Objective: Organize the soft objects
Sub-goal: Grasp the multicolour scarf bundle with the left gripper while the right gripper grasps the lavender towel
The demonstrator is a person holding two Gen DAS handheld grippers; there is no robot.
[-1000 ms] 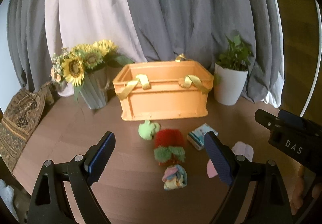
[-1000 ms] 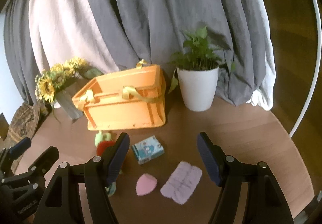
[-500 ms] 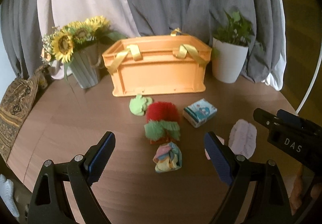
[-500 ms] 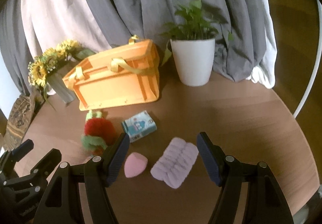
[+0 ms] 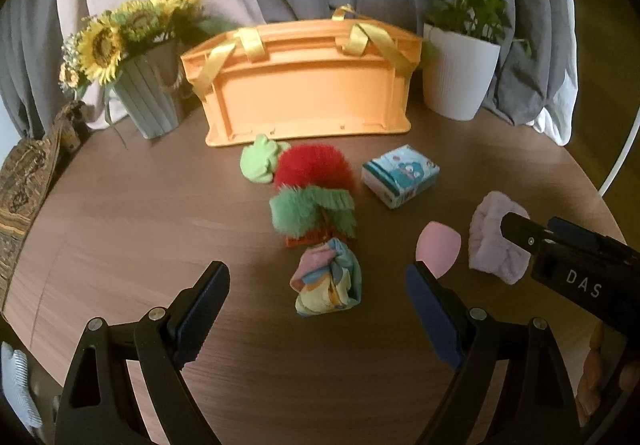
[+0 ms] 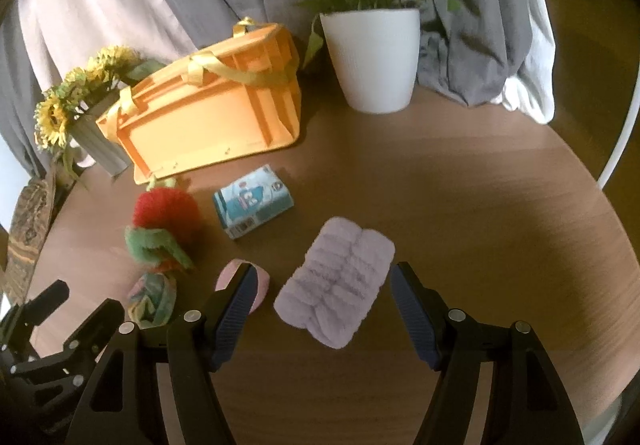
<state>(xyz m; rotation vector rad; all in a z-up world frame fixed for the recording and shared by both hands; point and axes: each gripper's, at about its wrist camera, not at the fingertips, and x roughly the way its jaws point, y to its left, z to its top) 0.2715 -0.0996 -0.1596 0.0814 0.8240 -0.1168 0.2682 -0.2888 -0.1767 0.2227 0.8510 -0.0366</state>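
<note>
An orange crate (image 5: 304, 93) with yellow ribbon handles stands at the back of the round wooden table. In front of it lie a green frog sponge (image 5: 258, 161), a red and green plush (image 5: 312, 193), a tissue pack (image 5: 400, 175), a pastel cloth bundle (image 5: 328, 279), a pink sponge (image 5: 438, 247) and a lilac fluffy pad (image 6: 334, 293). My left gripper (image 5: 318, 289) hangs open above the table, the cloth bundle showing between its fingers. Over the lilac pad my right gripper (image 6: 320, 283) is open and holds nothing.
A grey vase of sunflowers (image 5: 148, 101) stands left of the crate and a white potted plant (image 5: 460, 77) right of it. Grey and pale curtains hang behind. A patterned cloth (image 5: 24, 181) lies at the table's left edge (image 5: 16, 309).
Both grippers have sunk toward the table and tipped further down. The soft objects now look larger and nearer, the bundle between the left fingers and the lilac pad between the right.
</note>
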